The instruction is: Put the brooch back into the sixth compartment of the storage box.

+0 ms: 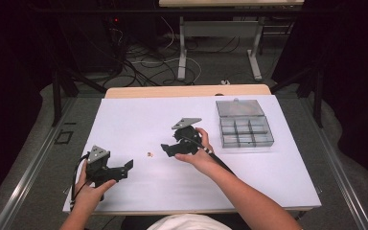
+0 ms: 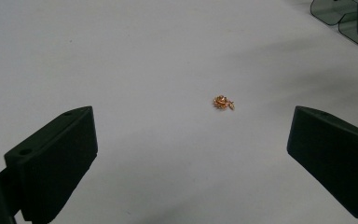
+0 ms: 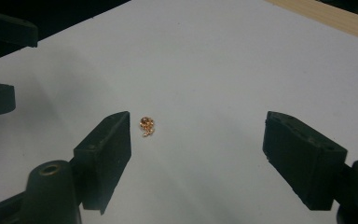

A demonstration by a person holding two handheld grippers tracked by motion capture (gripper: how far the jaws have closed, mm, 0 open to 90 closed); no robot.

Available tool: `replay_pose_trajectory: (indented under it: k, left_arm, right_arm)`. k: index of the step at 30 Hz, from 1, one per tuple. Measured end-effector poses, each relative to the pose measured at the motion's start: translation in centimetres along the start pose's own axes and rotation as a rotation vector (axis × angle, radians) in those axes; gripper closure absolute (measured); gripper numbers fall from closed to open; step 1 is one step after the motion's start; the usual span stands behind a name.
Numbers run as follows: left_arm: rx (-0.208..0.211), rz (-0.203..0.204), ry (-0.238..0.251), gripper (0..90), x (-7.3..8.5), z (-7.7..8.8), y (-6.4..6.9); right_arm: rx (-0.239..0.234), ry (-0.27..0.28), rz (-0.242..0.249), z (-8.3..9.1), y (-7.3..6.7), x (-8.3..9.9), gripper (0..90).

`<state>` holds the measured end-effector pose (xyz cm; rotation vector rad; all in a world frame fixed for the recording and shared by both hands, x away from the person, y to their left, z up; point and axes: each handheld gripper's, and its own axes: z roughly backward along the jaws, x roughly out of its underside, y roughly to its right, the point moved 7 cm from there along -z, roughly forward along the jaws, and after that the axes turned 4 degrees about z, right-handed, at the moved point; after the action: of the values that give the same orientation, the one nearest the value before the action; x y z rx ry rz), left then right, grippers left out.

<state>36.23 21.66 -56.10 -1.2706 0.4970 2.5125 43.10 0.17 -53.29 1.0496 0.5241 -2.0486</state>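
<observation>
White tabletop (image 1: 139, 115) bears a small gold trinket (image 3: 146, 126) between the right claw's (image 3: 198, 140) spread, empty jaws.

The white surface (image 1: 139, 115) has a pale wooden edge (image 1: 187, 91) at the far side. Behind it, on the grey floor (image 1: 211, 72), stand 2 white table legs (image 1: 182, 48) among tangled cables (image 1: 139, 57). The room around is dark.

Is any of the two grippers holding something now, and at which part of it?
Nothing is held. The small golden ornament lies on the white table, ahead of the open right gripper and untouched; the left gripper is open too.
</observation>
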Motion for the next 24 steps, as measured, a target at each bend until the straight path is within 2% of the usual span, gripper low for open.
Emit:
replay_pose_trajectory:
  k: [5, 7, 9, 12, 13, 15, 17, 19, 23, 24]
  left_arm:
    - [0.000, 0.000, -0.003, 1.8, 0.0, 0.0, 0.0]
    - [0.001, 0.000, -0.002, 1.8, 0.0, 0.0, 0.0]
    - [0.000, -0.001, -0.002, 1.8, 0.0, 0.0, 0.0]
    - [0.000, -0.001, 0.000, 1.8, 0.0, 0.0, 0.0]
    - [0.001, -0.001, -0.001, 1.8, 0.0, 0.0, 0.0]
    - [0.001, -0.001, 0.000, 1.9, 0.0, 0.0, 0.0]
    - [0.001, -0.002, 0.000, 1.9, 0.0, 0.0, 0.0]
    - [0.002, -0.001, -0.001, 1.9, 0.0, 0.0, 0.0]
    - [0.003, -0.001, -0.001, 1.9, 0.0, 0.0, 0.0]
    - [0.003, -0.002, -0.001, 1.9, 0.0, 0.0, 0.0]
  right_arm:
    - [-0.013, -0.011, 0.019, -1.1, -0.3, -0.5, 28.1]
    - [-0.004, 0.003, 0.027, -1.6, -0.3, -0.7, 29.0]
    - [-0.006, -0.023, 0.039, -2.0, -0.3, -0.6, 30.7]
    - [-0.006, -0.009, 0.039, -2.6, -0.3, -0.6, 31.6]
    - [-0.015, -0.031, 0.032, -2.7, -0.4, -0.6, 32.4]
    - [-0.020, -0.021, 0.029, -3.3, -0.5, -0.6, 33.6]
    - [-0.026, -0.040, 0.047, -4.0, -0.8, -0.5, 35.8]
    - [-0.026, -0.034, 0.064, -4.5, -0.9, -0.5, 37.1]
    - [-0.036, -0.057, 0.069, -5.4, -1.4, -0.4, 38.4]
    - [-0.044, -0.062, 0.084, -5.6, -1.4, -0.4, 38.5]
